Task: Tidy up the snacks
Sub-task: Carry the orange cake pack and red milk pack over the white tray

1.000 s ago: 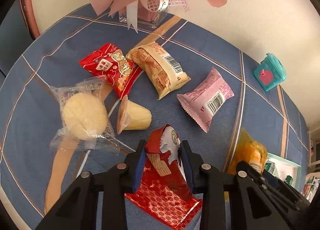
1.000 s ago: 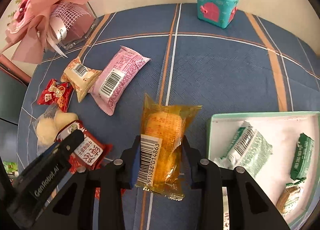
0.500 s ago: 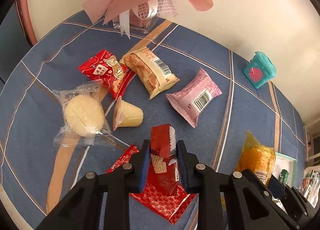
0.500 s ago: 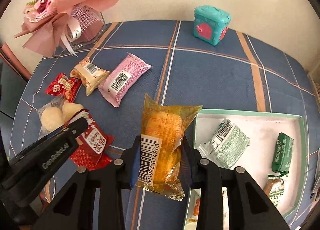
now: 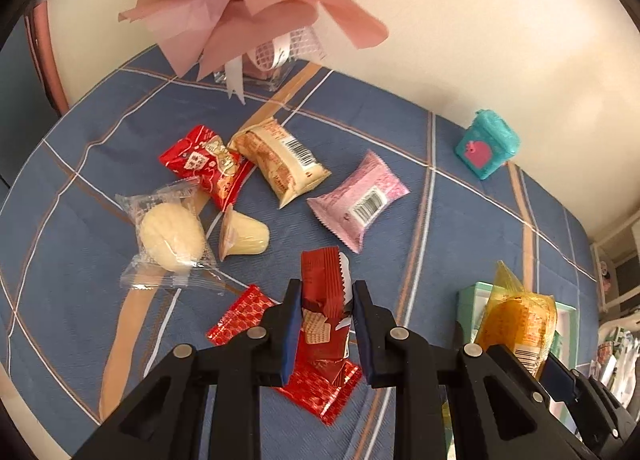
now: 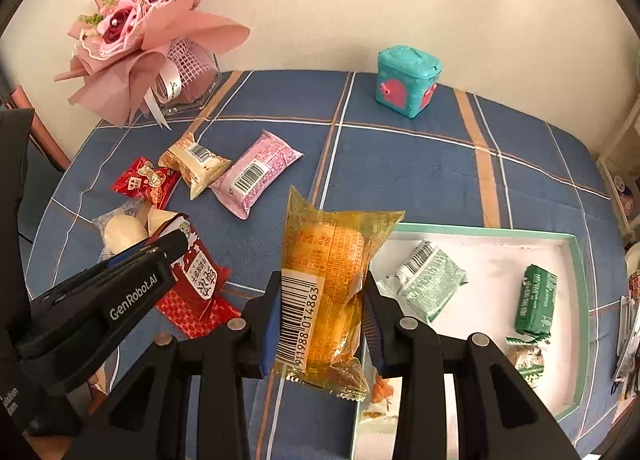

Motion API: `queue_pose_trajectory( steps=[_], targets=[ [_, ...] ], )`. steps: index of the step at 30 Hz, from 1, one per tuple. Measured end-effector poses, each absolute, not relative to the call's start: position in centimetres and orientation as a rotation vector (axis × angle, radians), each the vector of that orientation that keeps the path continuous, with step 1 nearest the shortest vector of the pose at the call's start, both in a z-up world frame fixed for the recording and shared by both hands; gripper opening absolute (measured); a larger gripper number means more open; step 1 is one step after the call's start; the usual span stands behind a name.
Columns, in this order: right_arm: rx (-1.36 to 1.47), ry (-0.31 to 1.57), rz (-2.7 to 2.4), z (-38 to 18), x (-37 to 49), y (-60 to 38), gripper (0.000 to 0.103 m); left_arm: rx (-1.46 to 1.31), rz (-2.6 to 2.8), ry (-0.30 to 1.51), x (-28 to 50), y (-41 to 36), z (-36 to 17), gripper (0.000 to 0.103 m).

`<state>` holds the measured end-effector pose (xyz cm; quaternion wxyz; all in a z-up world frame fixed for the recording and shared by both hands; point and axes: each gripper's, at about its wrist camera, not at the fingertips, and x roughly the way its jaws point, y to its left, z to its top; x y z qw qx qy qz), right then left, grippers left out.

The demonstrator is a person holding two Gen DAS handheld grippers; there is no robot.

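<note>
My left gripper is shut on a dark red wafer packet, held off the cloth above a flat red patterned packet. My right gripper is shut on an orange cake packet with a barcode, raised by the left edge of the mint-rimmed white tray. In the tray lie green packets. Loose on the blue checked cloth are a pink packet, a cream packet, a red packet, a clear-wrapped cake and a jelly cup.
A pink bouquet in a glass vase stands at the back left. A teal toy box sits at the back near the wall. The table's rounded edge runs along the left and near sides.
Both grippers have risen with their packets. The left jaws have closed tighter on the wafer packet, lifting it off the flat red packet. The tray has come further into the right wrist view.
</note>
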<state>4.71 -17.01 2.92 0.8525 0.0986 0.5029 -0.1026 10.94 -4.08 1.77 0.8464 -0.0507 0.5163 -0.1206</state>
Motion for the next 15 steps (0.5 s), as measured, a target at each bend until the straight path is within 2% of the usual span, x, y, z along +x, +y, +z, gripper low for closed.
queue_pose_trajectory(
  steps=[15],
  targets=[
    [0.245, 1.020, -0.277, 4.7, -0.3, -19.9, 0.037, -0.011, -0.360, 0.996, 6.9, -8.0, 5.3, 0.026]
  ],
)
